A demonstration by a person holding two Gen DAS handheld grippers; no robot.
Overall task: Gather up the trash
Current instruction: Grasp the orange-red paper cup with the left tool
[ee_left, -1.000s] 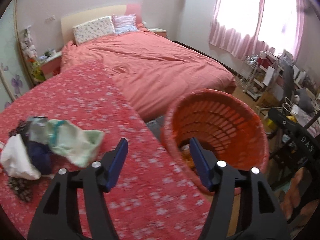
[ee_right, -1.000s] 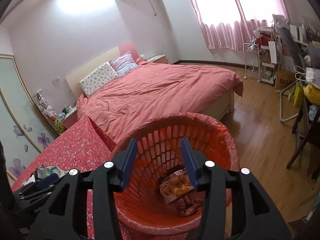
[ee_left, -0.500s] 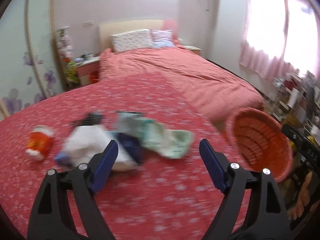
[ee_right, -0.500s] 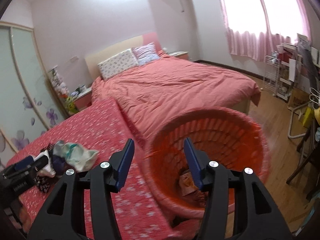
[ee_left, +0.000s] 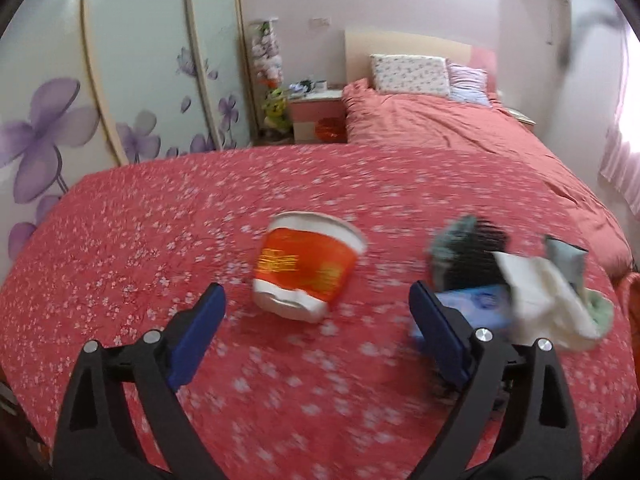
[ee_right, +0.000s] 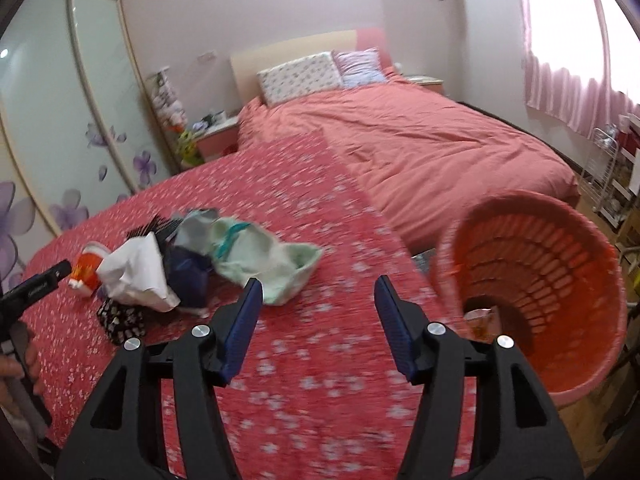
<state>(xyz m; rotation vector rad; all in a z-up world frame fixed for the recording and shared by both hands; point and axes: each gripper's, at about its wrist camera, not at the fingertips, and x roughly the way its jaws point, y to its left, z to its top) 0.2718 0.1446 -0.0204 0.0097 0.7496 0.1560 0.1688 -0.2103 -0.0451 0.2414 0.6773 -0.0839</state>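
Red-and-white noodle cup point(ee_left: 306, 270) lies tipped on the floral cover, framed ahead of my left gripper point(ee_left: 316, 326), jaws just opening wide, empty. Right gripper point(ee_right: 318, 322) half open, empty, near the orange basket point(ee_right: 560, 248). Next: reach forward, close on cup

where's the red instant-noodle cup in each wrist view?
Left wrist: noodle cup lies tipped at centre frame, just ahead of the open left tool.
Right wrist: cup at far left, partly behind the white bag.
Shared landmark: floral pillow at the headboard.
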